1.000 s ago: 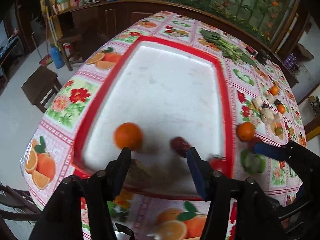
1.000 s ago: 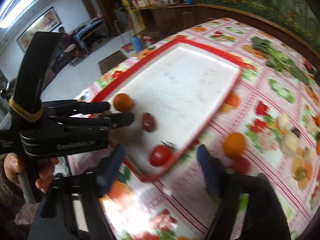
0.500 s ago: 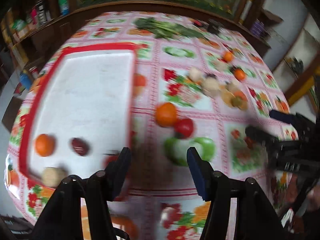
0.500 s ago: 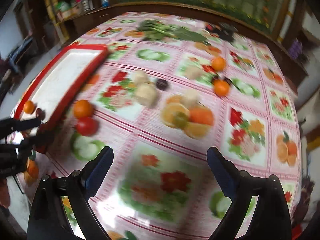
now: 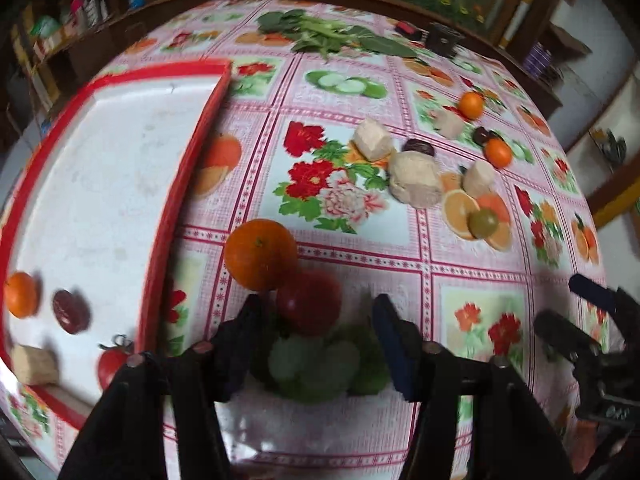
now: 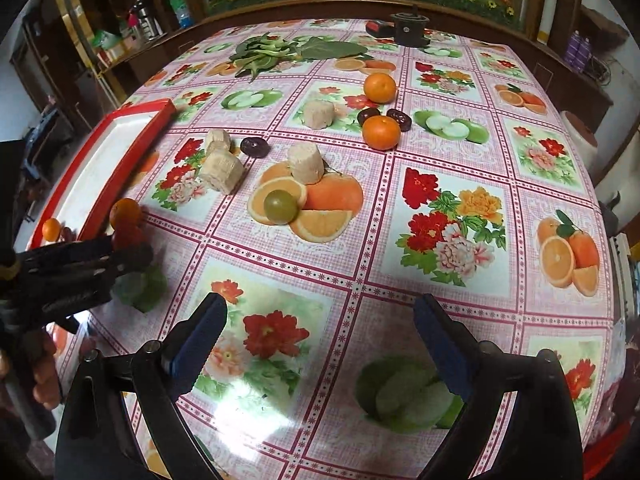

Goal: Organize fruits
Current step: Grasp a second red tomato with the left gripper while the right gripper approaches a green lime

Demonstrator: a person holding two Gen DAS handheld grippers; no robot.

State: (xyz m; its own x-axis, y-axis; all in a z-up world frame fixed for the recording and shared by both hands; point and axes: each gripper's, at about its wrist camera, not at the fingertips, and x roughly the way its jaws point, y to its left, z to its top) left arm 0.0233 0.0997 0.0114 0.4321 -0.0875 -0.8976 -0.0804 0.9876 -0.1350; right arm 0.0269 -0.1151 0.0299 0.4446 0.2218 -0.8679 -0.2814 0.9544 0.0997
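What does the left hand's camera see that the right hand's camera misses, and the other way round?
Only the left wrist view shows the near end of the red-rimmed tray with a tomato and a pale chunk in it, plus the red fruit ahead of the left gripper, whose jaws have just been closing without pressing on it.

Only the right wrist view shows the table's right side and the open, empty right gripper.

Both show the big orange, green fruit, pale chunks and leafy greens.

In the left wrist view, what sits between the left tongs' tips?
A red tomato lies on the tablecloth between the left tongs, whose jaws have just been closing, with no contact visible yet. An orange sits just beyond it.
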